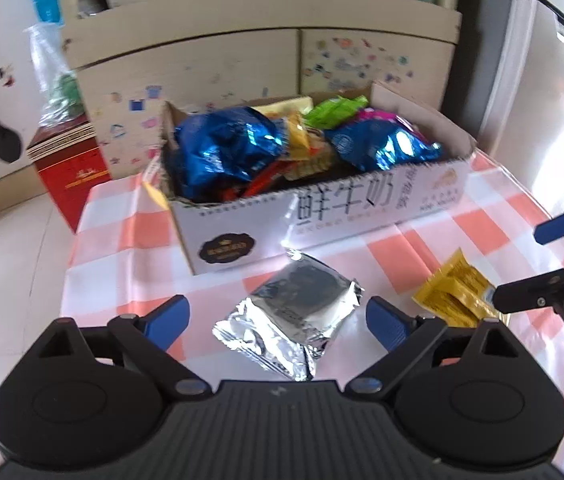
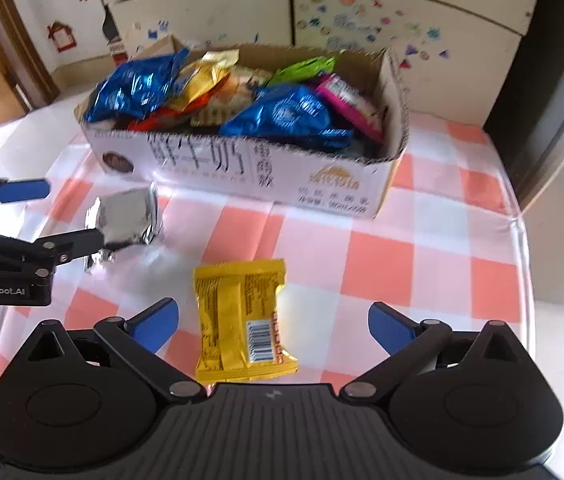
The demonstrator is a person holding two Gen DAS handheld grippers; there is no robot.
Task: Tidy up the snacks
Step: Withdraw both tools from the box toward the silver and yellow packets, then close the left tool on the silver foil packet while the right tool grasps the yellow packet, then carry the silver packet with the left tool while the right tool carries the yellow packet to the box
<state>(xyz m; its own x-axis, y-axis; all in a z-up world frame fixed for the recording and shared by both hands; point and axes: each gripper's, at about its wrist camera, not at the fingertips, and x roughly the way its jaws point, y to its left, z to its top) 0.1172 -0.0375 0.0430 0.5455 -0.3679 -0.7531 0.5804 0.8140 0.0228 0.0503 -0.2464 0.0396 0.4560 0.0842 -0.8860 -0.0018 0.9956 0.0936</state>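
A silver foil snack pack [image 1: 293, 316] lies on the checked tablecloth between the open fingers of my left gripper [image 1: 278, 320]; it also shows in the right wrist view [image 2: 126, 216]. A yellow snack pack [image 2: 242, 320] lies between the open fingers of my right gripper [image 2: 274, 326]; it also shows in the left wrist view [image 1: 453, 296]. Neither pack is gripped. A cardboard box [image 1: 321, 216] behind them holds several snack bags, blue, yellow, green and pink; it also shows in the right wrist view [image 2: 321, 180].
The red and white checked tablecloth [image 2: 401, 264] covers a small table. A cream cabinet [image 1: 218, 68] with stickers stands behind it. A red carton [image 1: 70, 172] sits on the floor at left. The table edge runs close on the right [image 2: 521, 240].
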